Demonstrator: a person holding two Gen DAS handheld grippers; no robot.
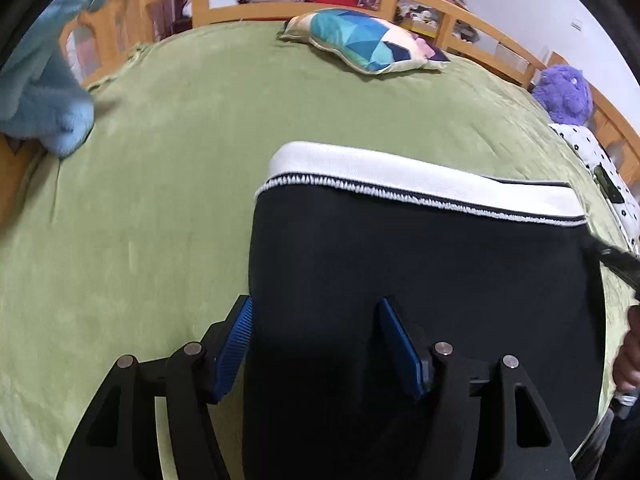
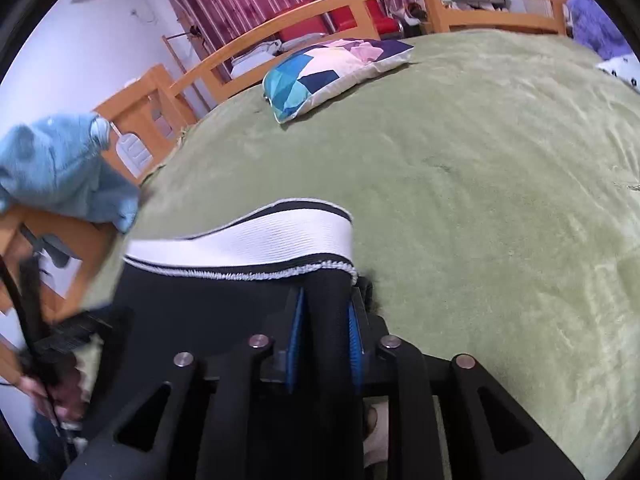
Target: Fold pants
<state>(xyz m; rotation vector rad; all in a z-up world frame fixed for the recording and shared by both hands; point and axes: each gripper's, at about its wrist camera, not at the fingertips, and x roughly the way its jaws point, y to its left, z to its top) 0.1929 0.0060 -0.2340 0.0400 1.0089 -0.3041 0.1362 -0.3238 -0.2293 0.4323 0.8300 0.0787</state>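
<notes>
1. Left wrist view: the left tool (image 1: 316,344) stands with jaws wide apart over the left edge of the pants (image 1: 420,280); its blue pads (image 1: 234,350) do not press the cloth.
2. Right wrist view: the right tool (image 2: 326,332) is narrow, pinching a fold of the dark cloth at the right edge, just below the white waistband (image 2: 256,240).
3. Pants lie on the green bed (image 1: 160,200), waistband toward the pillow (image 1: 360,40).
4. A blue plush (image 1: 44,92) sits at the bed's left edge.
</notes>
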